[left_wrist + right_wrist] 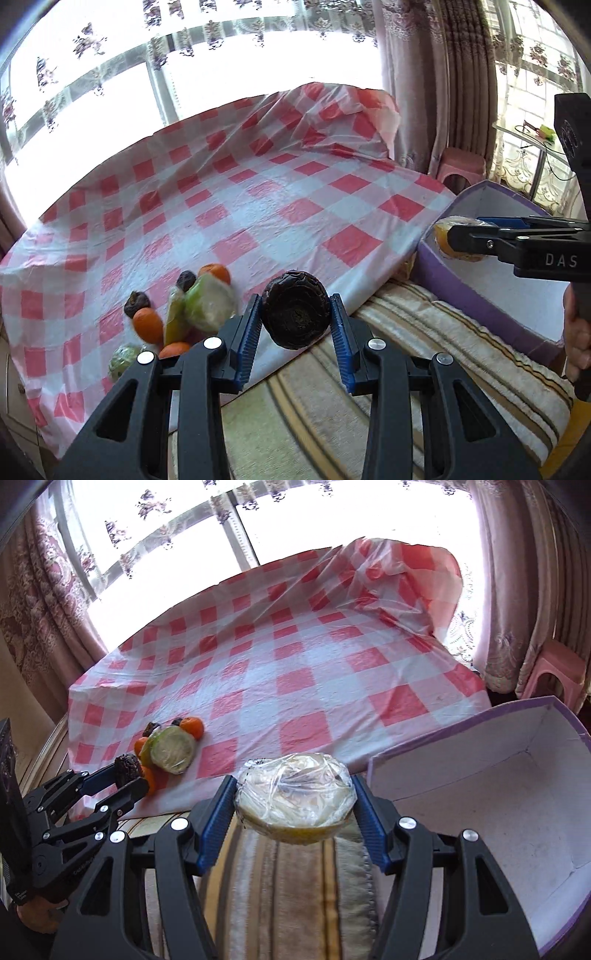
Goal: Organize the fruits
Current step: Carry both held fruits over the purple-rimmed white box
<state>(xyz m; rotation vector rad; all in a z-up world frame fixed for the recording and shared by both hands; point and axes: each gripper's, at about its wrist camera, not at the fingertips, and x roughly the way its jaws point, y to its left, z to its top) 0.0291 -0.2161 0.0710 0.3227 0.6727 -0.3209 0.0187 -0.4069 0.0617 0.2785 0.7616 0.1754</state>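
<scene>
My left gripper (295, 325) is shut on a dark wrinkled fruit (295, 310), held above the table's front edge; it also shows in the right wrist view (127, 766). My right gripper (293, 808) is shut on a plastic-wrapped yellow half fruit (295, 797), held above the striped cushion beside the purple box (480, 771). In the left wrist view the wrapped fruit (448, 240) hangs over the box's left wall (436, 262). A pile of oranges (147, 325), dark fruits and a wrapped green half fruit (210, 306) lies on the checked tablecloth (258, 206).
The purple box has a white inside and nothing visible in it. A striped cushion (406, 350) lies between table and box. A pink stool (461, 166) stands by the curtains. The tablecloth bulges up at the far right corner (406, 568).
</scene>
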